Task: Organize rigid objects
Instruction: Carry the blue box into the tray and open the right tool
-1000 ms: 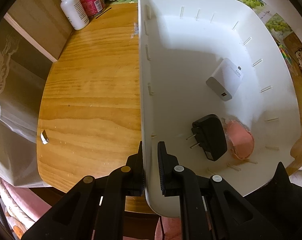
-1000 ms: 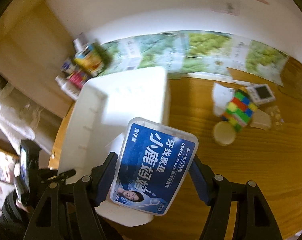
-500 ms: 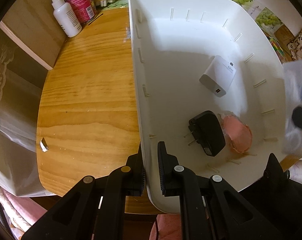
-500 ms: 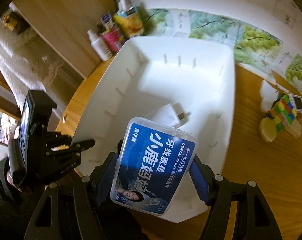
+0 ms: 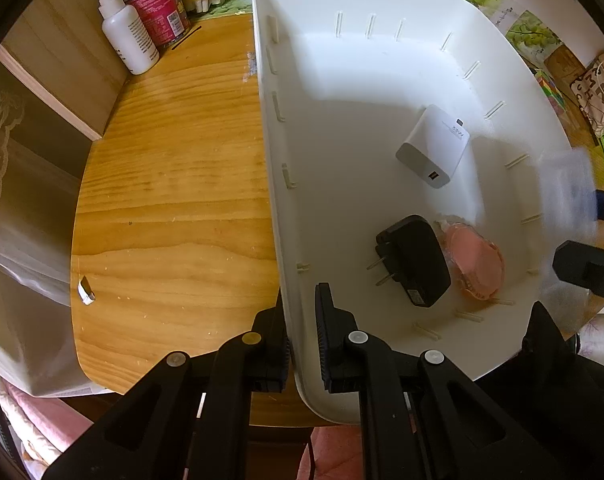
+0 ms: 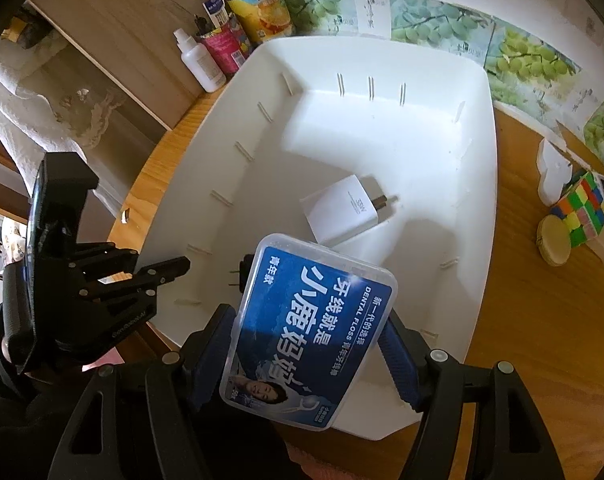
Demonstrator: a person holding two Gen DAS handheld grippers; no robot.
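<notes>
Blue-labelled dental floss box point(image 6: 307, 330) sits clamped between the right gripper's point(image 6: 307, 344) pads, above the near edge of the white bin point(image 6: 477, 216). Inside lie a white charger point(image 5: 433, 146), a black adapter point(image 5: 415, 260) and a pink item point(image 5: 475, 266). The left gripper point(image 5: 302, 332) is clenched on the bin's near-left rim, at the wooden table's point(image 5: 174, 184) near edge.
</notes>
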